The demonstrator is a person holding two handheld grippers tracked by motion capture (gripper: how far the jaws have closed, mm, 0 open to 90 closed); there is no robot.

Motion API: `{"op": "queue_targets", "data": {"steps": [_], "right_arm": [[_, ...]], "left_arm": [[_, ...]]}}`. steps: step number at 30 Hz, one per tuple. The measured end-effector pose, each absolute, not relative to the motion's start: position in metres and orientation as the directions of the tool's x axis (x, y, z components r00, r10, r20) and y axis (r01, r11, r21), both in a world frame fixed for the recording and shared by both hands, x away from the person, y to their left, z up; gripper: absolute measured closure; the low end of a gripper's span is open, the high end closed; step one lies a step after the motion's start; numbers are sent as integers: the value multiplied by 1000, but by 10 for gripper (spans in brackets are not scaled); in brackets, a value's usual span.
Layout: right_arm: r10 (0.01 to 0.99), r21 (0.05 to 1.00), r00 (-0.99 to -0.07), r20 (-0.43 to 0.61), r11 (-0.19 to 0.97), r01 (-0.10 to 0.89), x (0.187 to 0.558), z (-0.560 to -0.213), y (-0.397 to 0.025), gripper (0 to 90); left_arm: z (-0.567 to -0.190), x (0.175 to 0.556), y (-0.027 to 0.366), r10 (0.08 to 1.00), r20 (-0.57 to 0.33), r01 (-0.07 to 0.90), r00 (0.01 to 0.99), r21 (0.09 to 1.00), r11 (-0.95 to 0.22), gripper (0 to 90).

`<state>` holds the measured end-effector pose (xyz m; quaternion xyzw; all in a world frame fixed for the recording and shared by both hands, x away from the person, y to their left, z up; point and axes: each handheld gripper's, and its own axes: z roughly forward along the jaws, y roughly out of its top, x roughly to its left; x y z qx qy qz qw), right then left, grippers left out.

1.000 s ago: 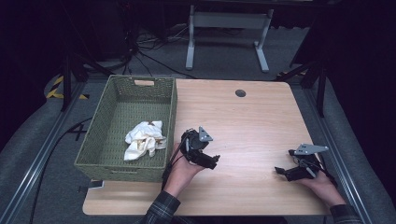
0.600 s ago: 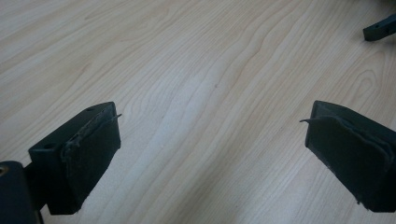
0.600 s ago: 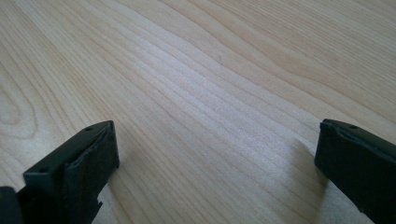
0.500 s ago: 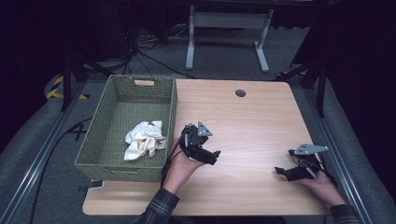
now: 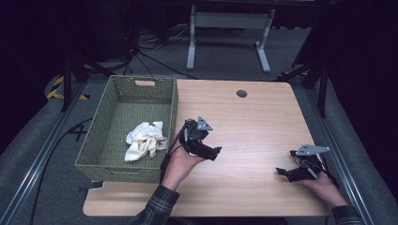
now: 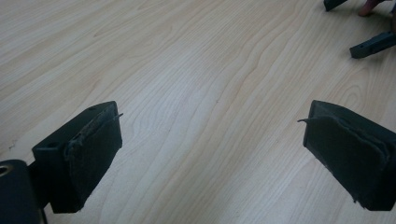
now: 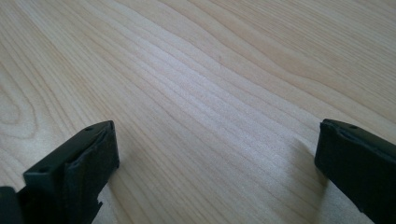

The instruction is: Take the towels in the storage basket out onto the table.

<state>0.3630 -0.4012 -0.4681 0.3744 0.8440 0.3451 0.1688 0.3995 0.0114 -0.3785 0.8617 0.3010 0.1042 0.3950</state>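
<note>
Looking down from the high view, we saw the left gripper point(image 5: 212, 152) held just right of the green basket point(image 5: 174, 101), where the white cloth point(image 5: 144, 139) lay crumpled near the right wall, and the right gripper point(image 5: 283, 171) low at the table's point(image 5: 244, 122) right front edge. In the left gripper view we had jaws wide apart over bare wood, nothing between them, the other gripper's jaw tips top right. Right gripper view: jaws wide too, close above bare wood, holding nothing.
</note>
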Motion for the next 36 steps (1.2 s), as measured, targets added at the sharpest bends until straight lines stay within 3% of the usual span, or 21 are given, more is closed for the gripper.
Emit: {"op": "queue_targets", "data": {"steps": [17,36], "right_arm": [[749,708,-662,-27,481,517,362,-468,-401,0],[749,709,-662,-27,482,516,362,-468,-402,0]], "left_arm": [[-355,414,35,601,-58,434,797,747,-504,119],[-338,417,99,662,-66,474,746,752,-458,160]]}}
